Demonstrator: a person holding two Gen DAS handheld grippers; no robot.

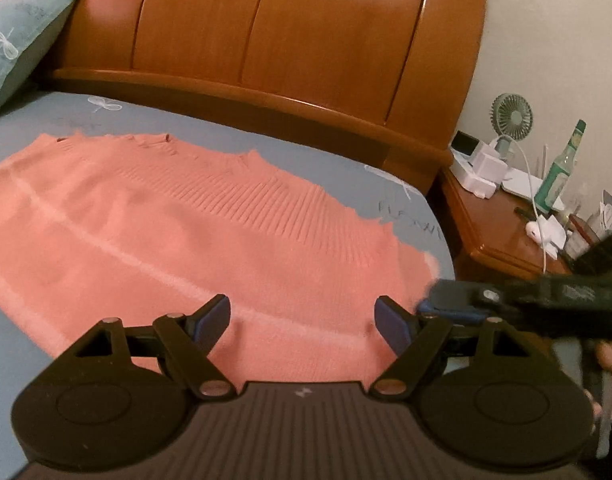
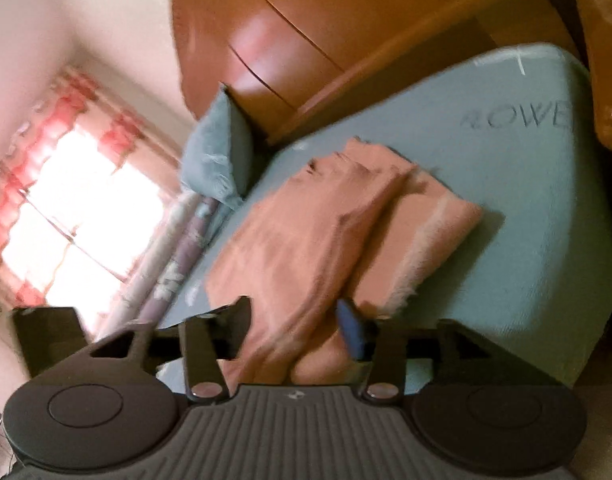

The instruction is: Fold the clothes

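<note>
Blue bedsheet [image 1: 314, 160] carries the pink sweater [image 1: 178, 232] — beneath the left gripper [image 1: 302, 320], jaws apart, gripping nothing.

Left tongs [image 1: 302, 322] gape wide; right tongs [image 2: 298, 330] (blurred) parted.

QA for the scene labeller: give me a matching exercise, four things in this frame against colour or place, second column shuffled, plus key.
1. sweater
2. pillow
3. headboard
4. green bottle

A. glossy orange-brown wood
B. standing on the nightstand
C. salmon pink, spread on the bed sheet
D. pale teal, leaning at the bed's head

Pairs: 1-C, 2-D, 3-A, 4-B
</note>
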